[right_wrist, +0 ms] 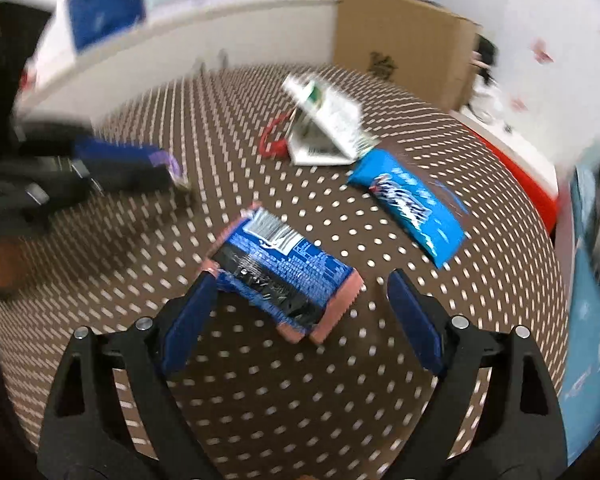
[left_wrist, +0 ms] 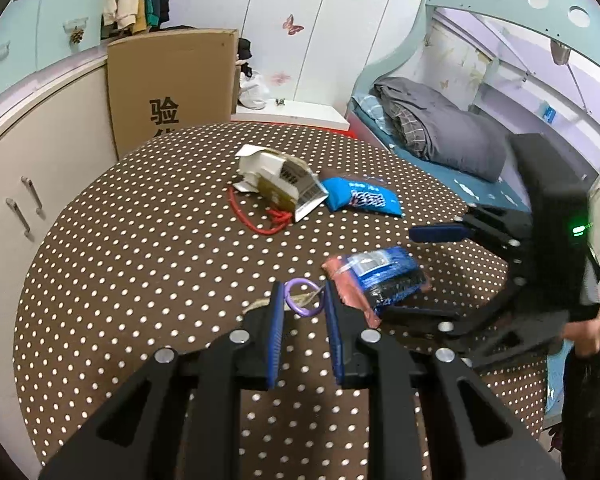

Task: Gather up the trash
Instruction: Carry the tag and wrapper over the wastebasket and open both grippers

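A crumpled dark blue wrapper (left_wrist: 380, 276) (right_wrist: 280, 272) with pink ends lies on the brown polka-dot tablecloth (left_wrist: 140, 260) (right_wrist: 300, 400). My right gripper (left_wrist: 398, 272) (right_wrist: 302, 280) straddles it with its jaws wide; the pads do not press on it. My left gripper (left_wrist: 302, 288) (right_wrist: 168, 168) is shut on a purple ring (left_wrist: 302, 300) (right_wrist: 166, 158) tied to a tan cord, just left of the wrapper. Farther back lie a light blue snack packet (left_wrist: 360, 196) (right_wrist: 412, 208), an opened white carton (left_wrist: 280, 184) (right_wrist: 328, 128) and a red cord (left_wrist: 256, 220) (right_wrist: 272, 140).
A tall cardboard box (left_wrist: 172, 88) (right_wrist: 404, 40) stands behind the round table. A cream cabinet (left_wrist: 40, 180) runs along the left. A bed with a grey quilt (left_wrist: 440, 132) is at the right. A person's hand (left_wrist: 592, 328) holds the right gripper. The right wrist view is blurred.
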